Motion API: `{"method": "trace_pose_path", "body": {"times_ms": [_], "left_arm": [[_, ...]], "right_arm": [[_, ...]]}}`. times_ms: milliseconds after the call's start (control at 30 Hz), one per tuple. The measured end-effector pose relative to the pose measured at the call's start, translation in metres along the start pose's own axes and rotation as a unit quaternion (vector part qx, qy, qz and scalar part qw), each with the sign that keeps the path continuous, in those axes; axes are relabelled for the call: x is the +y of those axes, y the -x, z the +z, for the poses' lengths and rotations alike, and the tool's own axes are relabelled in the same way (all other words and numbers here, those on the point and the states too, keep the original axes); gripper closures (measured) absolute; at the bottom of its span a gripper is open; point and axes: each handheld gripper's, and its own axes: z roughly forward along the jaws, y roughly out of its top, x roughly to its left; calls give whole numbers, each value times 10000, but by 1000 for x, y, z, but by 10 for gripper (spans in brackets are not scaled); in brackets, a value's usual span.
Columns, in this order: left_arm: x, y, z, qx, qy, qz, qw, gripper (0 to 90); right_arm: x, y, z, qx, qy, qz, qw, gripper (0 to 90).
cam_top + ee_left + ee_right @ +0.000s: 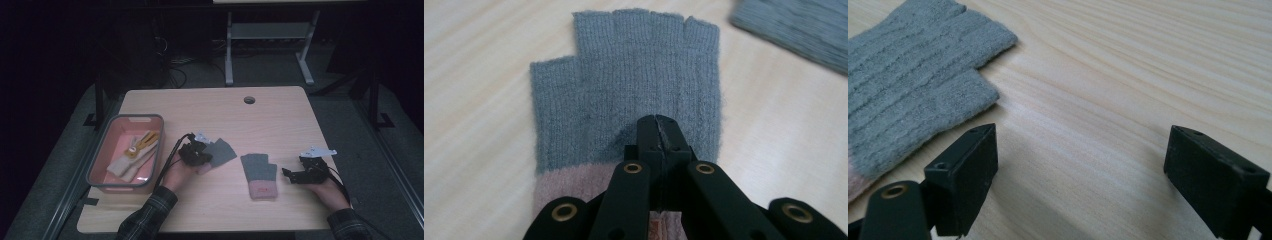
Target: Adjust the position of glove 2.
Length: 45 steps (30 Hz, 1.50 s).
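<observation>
A grey fingerless glove (624,85) with a pink cuff lies flat on the wooden table (280,120). My left gripper (659,122) is shut on it, pinching the grey knit just above the cuff. From above, that gripper (205,158) sits at the glove's (223,151) near-left end. Its twin, a second grey glove (259,174) with a pink cuff, lies flat to the right, its corner visible in the left gripper view (794,30). My right gripper (287,174) rests just right of the twin, open wide over bare wood (1083,137), with the glove's fingers (913,85) to the jaws' left.
A pink bin with a grey rim (102,150) stands at the table's left and holds cream and yellow gloves (134,152). A cable hole (249,99) sits near the far edge. Beyond the table stand another table's legs (229,50) on a dark floor.
</observation>
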Motion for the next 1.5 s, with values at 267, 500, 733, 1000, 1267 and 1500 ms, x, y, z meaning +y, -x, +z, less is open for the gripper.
{"method": "trace_pose_path", "body": {"times_ms": [267, 500, 733, 1000, 1267, 1500], "left_arm": [[-11, 25, -8, -249, -65, 17, 9997, 896], [-7, 20, -23, -5, 160, -42, 9999, 896], [-9, 4, -20, 507, 194, -315, 9980, 896], [-17, 9, -18, 385, -43, -334, 9987, 895], [-25, 31, -22, 63, -145, -169, 9997, 896], [-35, 42, -30, -269, -58, -222, 9994, 892]], "right_arm": [[0, 0, 0, -1, -3, 2, 10000, 139], [0, -1, 0, 6, -6, 1, 10000, 139], [0, 0, 0, 7, -4, -4, 10000, 140], [0, -1, 0, 11, -1, -7, 10000, 139], [0, -1, 0, 14, -1, -12, 10000, 139], [0, -1, 0, 24, 4, -25, 10000, 138]]}}
